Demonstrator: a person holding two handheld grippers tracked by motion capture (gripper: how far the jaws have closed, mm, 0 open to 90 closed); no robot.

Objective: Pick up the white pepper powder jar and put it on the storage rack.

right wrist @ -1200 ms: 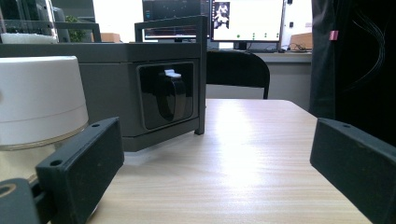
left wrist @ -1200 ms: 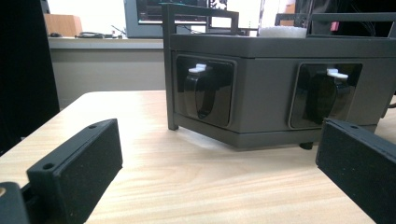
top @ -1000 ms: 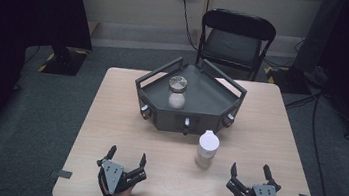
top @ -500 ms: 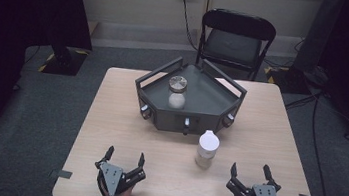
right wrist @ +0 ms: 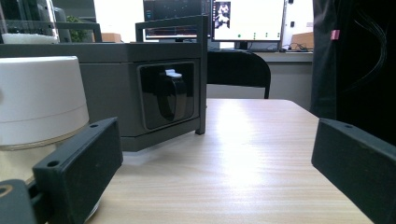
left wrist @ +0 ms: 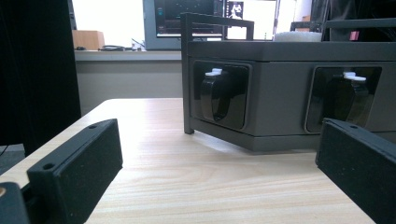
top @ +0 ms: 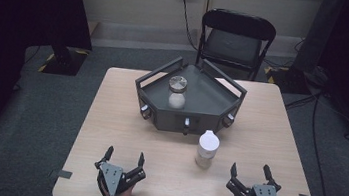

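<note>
From my station I see both tools resting at the near edge of the pale wooden surface. My left gripper sits at about 7 o'clock, jaws spread wide with nothing between them. My right gripper sits at about 5 o'clock, jaws equally wide and empty.

Just beyond the right gripper, toward 12 o'clock from it and slightly left, stands a small clear bottle with a white cap, upright, apart from both tools. In the right gripper view the bottle looms at the left, close to the left jaw.

Past the bottle, mid-surface, sits a dark grey angular metal tray with rails and knobs on its front faces. Inside it a round jar with a silver lid stands upright.

At 12 o'clock beyond the surface stands a black folding chair.
</note>
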